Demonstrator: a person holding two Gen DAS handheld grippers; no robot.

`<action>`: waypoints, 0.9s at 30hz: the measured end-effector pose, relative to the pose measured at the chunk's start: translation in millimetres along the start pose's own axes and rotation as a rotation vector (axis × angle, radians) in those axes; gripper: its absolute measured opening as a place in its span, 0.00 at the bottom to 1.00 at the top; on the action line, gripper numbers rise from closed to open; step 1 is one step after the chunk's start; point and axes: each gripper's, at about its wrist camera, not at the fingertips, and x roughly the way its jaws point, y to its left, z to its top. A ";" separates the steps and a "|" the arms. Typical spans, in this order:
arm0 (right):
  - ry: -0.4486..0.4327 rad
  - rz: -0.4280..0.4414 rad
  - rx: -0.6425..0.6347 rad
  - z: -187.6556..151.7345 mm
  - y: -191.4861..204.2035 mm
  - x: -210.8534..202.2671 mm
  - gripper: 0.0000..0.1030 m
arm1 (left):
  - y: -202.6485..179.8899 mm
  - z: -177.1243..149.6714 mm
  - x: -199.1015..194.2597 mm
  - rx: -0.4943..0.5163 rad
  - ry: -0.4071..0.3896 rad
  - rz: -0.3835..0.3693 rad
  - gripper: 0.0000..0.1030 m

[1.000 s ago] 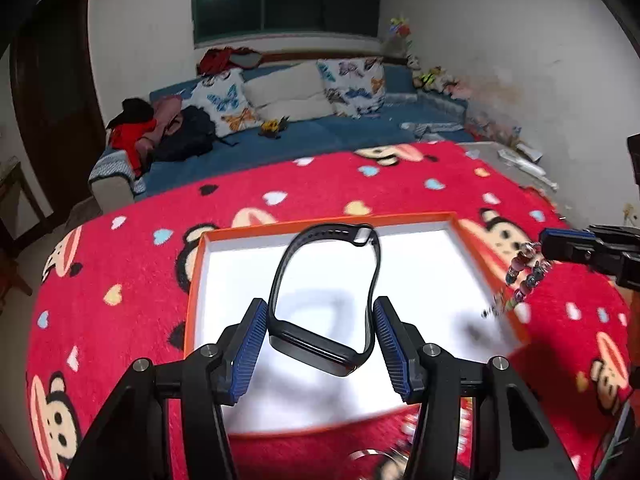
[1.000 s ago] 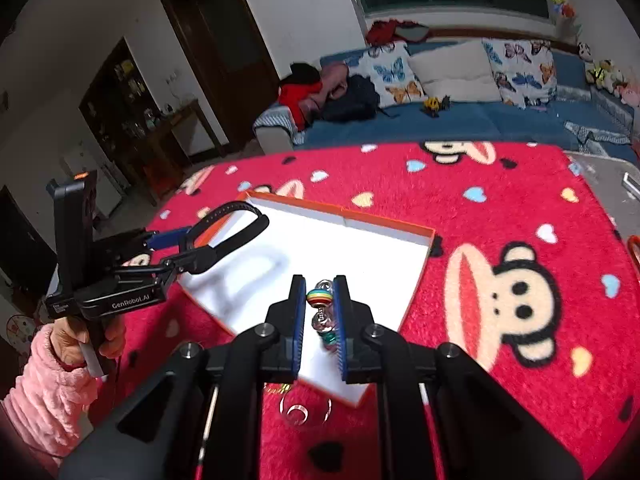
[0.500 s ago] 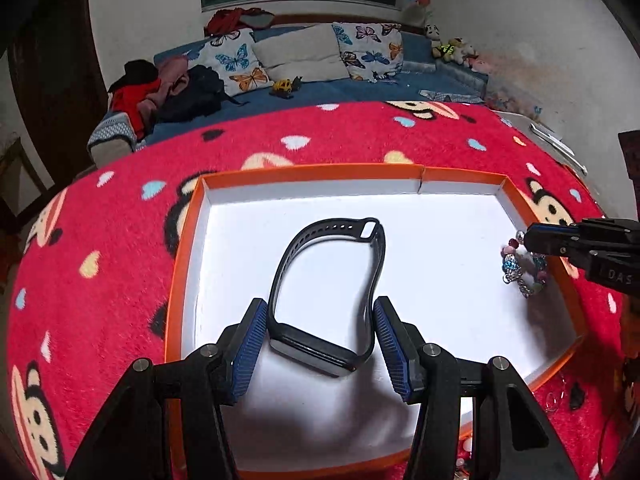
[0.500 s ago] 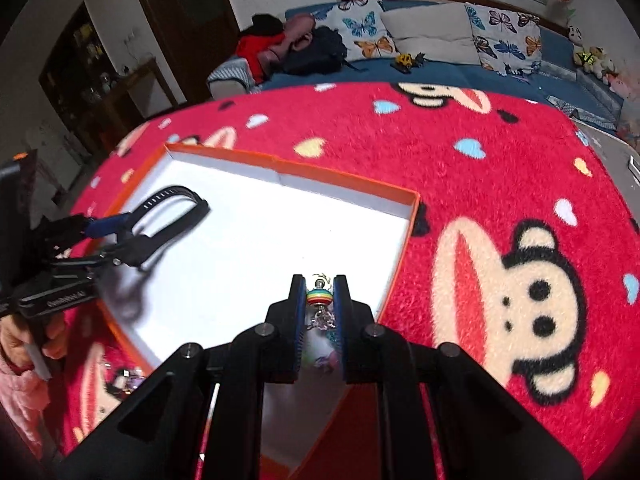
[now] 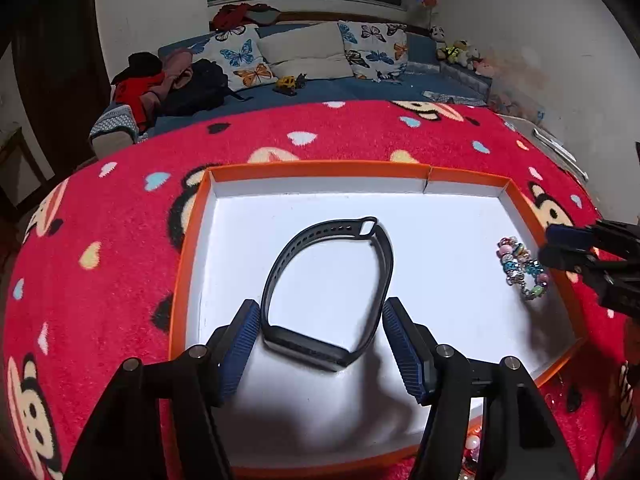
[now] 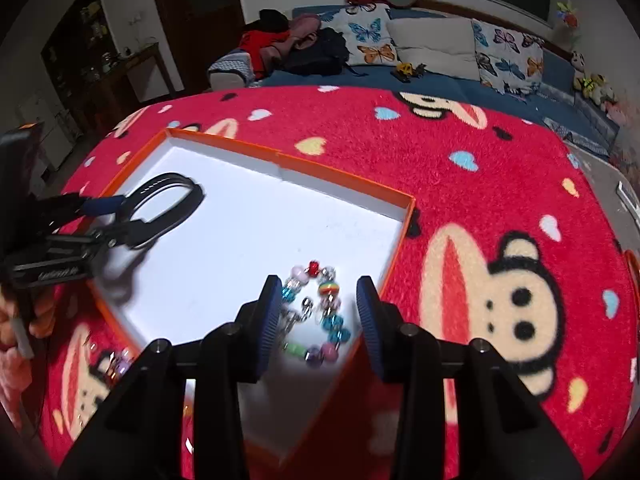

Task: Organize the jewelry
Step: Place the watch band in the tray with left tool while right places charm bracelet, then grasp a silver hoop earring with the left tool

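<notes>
1. A room with a blue sofa [image 5: 320,92] bearing butterfly cushions at the back; in front, a red blanket [image 5: 120,248] printed with cartoon monkeys and small hearts covers the work surface.
2. Left gripper [image 5: 318,342]: its blue ribbed fingers [image 5: 240,344] are spreading apart. The black wristband [image 5: 332,288] lies between them, its thick end nearest the camera. The pads stand clear of it on both sides, so it is released, resting on the tray floor.
3. Right gripper [image 6: 318,320]: its jaws are also opening. The beaded bracelet [image 6: 316,312], a loop of coloured glass and silver beads, lies between the fingers [image 6: 268,320] on the tray floor, with neither pad pressing on it.
4. Both pieces sit inside a shallow tray [image 5: 320,170] with a white floor and orange walls, lying flat on the blanket. The wristband is toward the left side, the bracelet near the right wall, well apart.
5. In the right camera's view, a hand [image 6: 36,320] in a pink sleeve holds the left gripper's handle at the picture's left edge.
6. A few small beads lie on the blanket just outside the tray's near edge.
</notes>
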 end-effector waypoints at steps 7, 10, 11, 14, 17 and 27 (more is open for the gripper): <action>-0.028 0.049 -0.050 -28.4 16.4 -44.8 0.46 | -6.2 -3.7 -33.9 -0.002 -0.056 0.007 0.78; -0.029 0.073 -0.086 -47.9 28.3 -60.2 0.51 | -11.1 -13.1 -53.7 0.001 -0.073 0.010 0.78; -0.026 0.084 -0.094 -54.7 32.1 -63.5 0.55 | -13.4 -17.9 -61.3 0.005 -0.080 0.011 0.78; 0.002 0.115 -0.122 -75.5 45.9 -64.6 0.60 | -19.4 -33.1 -80.0 0.014 -0.088 0.012 0.78; 0.031 0.108 -0.157 -90.5 56.6 -55.4 0.60 | -23.8 -50.3 -93.7 0.019 -0.088 0.011 0.78; 0.087 0.091 -0.166 -93.5 59.1 -22.2 0.60 | -20.7 -107.5 -122.9 -0.020 -0.084 -0.039 0.78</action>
